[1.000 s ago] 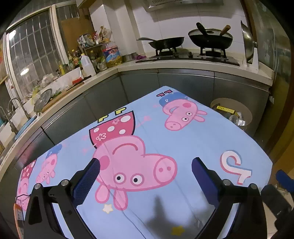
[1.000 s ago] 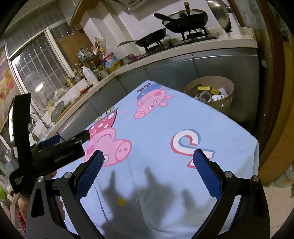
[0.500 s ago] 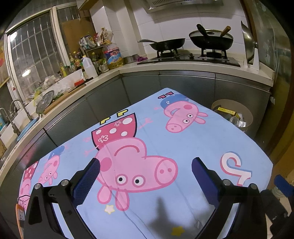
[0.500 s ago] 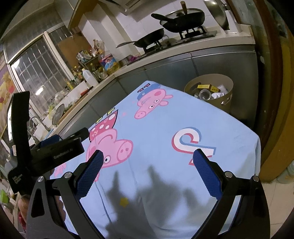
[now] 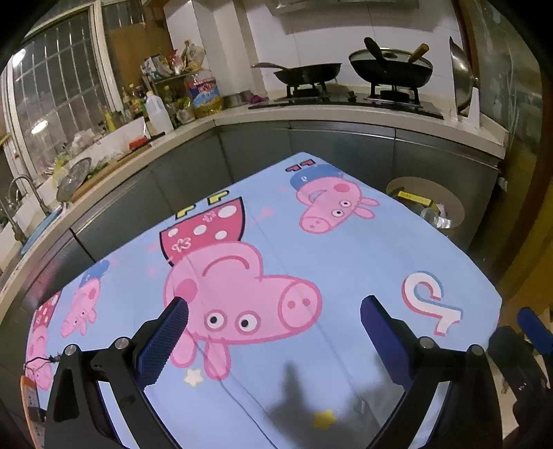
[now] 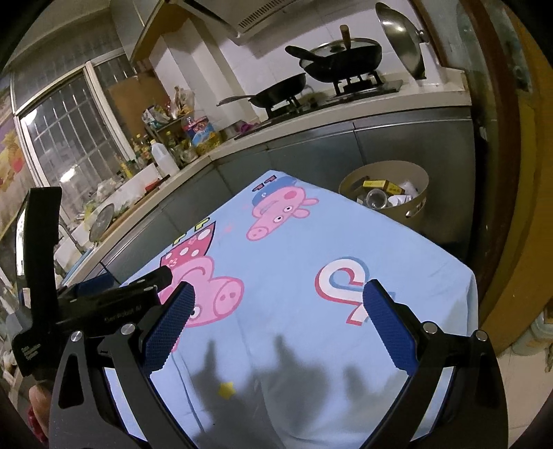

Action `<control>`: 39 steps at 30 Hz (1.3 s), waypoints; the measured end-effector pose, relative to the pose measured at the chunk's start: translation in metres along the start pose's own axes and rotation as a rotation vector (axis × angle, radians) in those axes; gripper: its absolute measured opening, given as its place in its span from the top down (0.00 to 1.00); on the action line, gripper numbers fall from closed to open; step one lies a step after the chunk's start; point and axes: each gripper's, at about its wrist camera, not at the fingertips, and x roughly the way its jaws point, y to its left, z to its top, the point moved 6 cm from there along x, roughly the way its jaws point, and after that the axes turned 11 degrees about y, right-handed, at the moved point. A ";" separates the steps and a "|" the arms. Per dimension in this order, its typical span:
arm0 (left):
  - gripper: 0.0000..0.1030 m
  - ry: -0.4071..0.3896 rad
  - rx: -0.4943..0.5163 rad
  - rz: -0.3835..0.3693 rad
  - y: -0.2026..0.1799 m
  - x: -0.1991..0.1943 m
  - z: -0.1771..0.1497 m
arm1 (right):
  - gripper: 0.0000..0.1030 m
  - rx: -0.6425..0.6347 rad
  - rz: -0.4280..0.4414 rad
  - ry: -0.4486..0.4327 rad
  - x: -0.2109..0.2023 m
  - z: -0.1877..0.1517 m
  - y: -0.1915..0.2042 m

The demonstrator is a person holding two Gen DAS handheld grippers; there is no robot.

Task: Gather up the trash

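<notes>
Your left tongs point(image 5: 274, 307) and right tongs point(image 6: 278, 300) hang wide apart with nothing in them. The trash sits in the bin point(image 6: 416, 207) (past the surface point(image 6: 311, 248)), so you seem done.

**Pink pigs on pale blue**

The tablecloth point(image 5: 345, 262) is light blue, printed with pink cartoon pigs, a red dress with white spots, small yellow stars and a white-and-red looped letter. The left gripper point(image 5: 273, 307) and right gripper point(image 6: 278, 292) are black with dark blue textured pads point(image 6: 171, 326). The trash bin point(image 6: 420, 210) is tan, with yellow boxes inside. Cabinet fronts point(image 5: 345, 145) are grey-green under a cream counter point(image 5: 345, 112). The pans point(image 5: 390, 69) are black, the wall tiles point(image 5: 304, 31) white.
</notes>
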 end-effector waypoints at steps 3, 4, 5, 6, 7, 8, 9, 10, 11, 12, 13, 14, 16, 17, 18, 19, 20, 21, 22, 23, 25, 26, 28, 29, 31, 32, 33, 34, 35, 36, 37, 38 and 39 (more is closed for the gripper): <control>0.04 0.017 -0.002 -0.015 -0.001 0.002 -0.003 | 0.06 0.007 0.001 0.011 0.003 -0.002 -0.001; 0.04 0.022 -0.004 -0.018 -0.001 0.003 -0.003 | 0.06 0.008 0.002 0.015 0.004 -0.002 -0.001; 0.04 0.024 -0.005 -0.018 -0.001 0.004 -0.004 | 0.06 0.009 0.002 0.017 0.004 -0.003 0.000; 0.04 0.026 -0.006 -0.016 -0.002 0.004 -0.004 | 0.06 0.009 0.002 0.020 0.005 -0.003 0.000; 0.04 0.029 -0.008 -0.018 -0.002 0.005 -0.005 | 0.06 0.008 0.001 0.022 0.006 -0.004 0.000; 0.04 0.032 -0.010 -0.021 -0.001 0.006 -0.005 | 0.06 0.009 0.001 0.024 0.006 -0.004 0.000; 0.04 0.034 -0.012 -0.023 -0.002 0.006 -0.005 | 0.06 0.009 0.001 0.028 0.007 -0.004 -0.001; 0.04 0.035 -0.013 -0.022 -0.002 0.007 -0.005 | 0.06 0.009 0.001 0.030 0.008 -0.006 0.000; 0.04 0.036 -0.013 -0.020 -0.002 0.008 -0.005 | 0.06 0.010 0.002 0.033 0.008 -0.006 0.000; 0.04 0.038 -0.014 -0.019 -0.002 0.009 -0.005 | 0.06 0.010 0.002 0.037 0.009 -0.007 0.000; 0.04 0.040 -0.016 -0.019 -0.002 0.010 -0.006 | 0.06 0.011 0.002 0.039 0.010 -0.008 0.000; 0.04 0.042 -0.017 -0.019 -0.002 0.010 -0.006 | 0.06 0.011 0.002 0.043 0.010 -0.008 0.000; 0.04 0.047 -0.022 -0.022 -0.001 0.012 -0.007 | 0.06 0.011 0.002 0.046 0.011 -0.009 0.000; 0.04 0.049 -0.024 -0.022 -0.001 0.012 -0.007 | 0.06 0.010 0.002 0.046 0.012 -0.009 0.000; 0.04 0.050 -0.026 -0.022 0.000 0.013 -0.007 | 0.06 0.010 0.002 0.046 0.012 -0.009 0.000; 0.04 0.051 -0.028 -0.022 0.000 0.013 -0.007 | 0.06 0.010 0.002 0.046 0.011 -0.010 0.000; 0.04 0.052 -0.030 -0.022 0.001 0.013 -0.008 | 0.06 0.011 0.002 0.046 0.011 -0.010 0.000; 0.04 0.053 -0.032 -0.022 0.001 0.014 -0.008 | 0.06 0.011 0.002 0.046 0.011 -0.010 0.000; 0.04 0.054 -0.034 -0.022 0.001 0.014 -0.008 | 0.06 0.011 0.002 0.046 0.012 -0.010 0.000; 0.04 0.055 -0.037 -0.022 0.002 0.014 -0.009 | 0.06 0.011 0.002 0.048 0.012 -0.010 0.000; 0.04 0.054 -0.042 -0.020 0.003 0.014 -0.009 | 0.06 0.012 0.002 0.050 0.012 -0.010 -0.001; 0.04 0.053 -0.043 -0.017 0.004 0.014 -0.009 | 0.06 0.013 0.002 0.053 0.013 -0.011 -0.001; 0.04 0.051 -0.047 -0.012 0.006 0.015 -0.010 | 0.06 0.013 0.002 0.052 0.013 -0.011 -0.001; 0.04 0.051 -0.050 -0.010 0.006 0.015 -0.010 | 0.06 0.013 0.002 0.052 0.013 -0.011 -0.001; 0.04 0.055 -0.054 -0.008 0.008 0.016 -0.011 | 0.06 0.013 0.003 0.053 0.013 -0.012 -0.001; 0.04 0.058 -0.057 -0.008 0.009 0.017 -0.011 | 0.06 0.012 0.002 0.054 0.013 -0.011 -0.001; 0.04 0.061 -0.059 -0.010 0.010 0.018 -0.011 | 0.06 0.013 0.003 0.055 0.013 -0.012 -0.001; 0.04 0.062 -0.059 -0.010 0.010 0.018 -0.012 | 0.06 0.013 0.003 0.056 0.014 -0.013 -0.001; 0.04 0.064 -0.060 -0.008 0.010 0.019 -0.012 | 0.06 0.013 0.002 0.058 0.015 -0.013 -0.001; 0.04 0.065 -0.061 -0.007 0.011 0.019 -0.012 | 0.06 0.014 0.002 0.059 0.016 -0.014 -0.001; 0.04 0.066 -0.061 -0.006 0.011 0.020 -0.013 | 0.06 0.015 0.002 0.061 0.016 -0.014 -0.001; 0.04 0.068 -0.062 -0.006 0.011 0.020 -0.013 | 0.06 0.017 0.003 0.064 0.017 -0.015 -0.001; 0.04 0.070 -0.062 -0.005 0.011 0.021 -0.014 | 0.06 0.018 0.003 0.067 0.018 -0.015 -0.002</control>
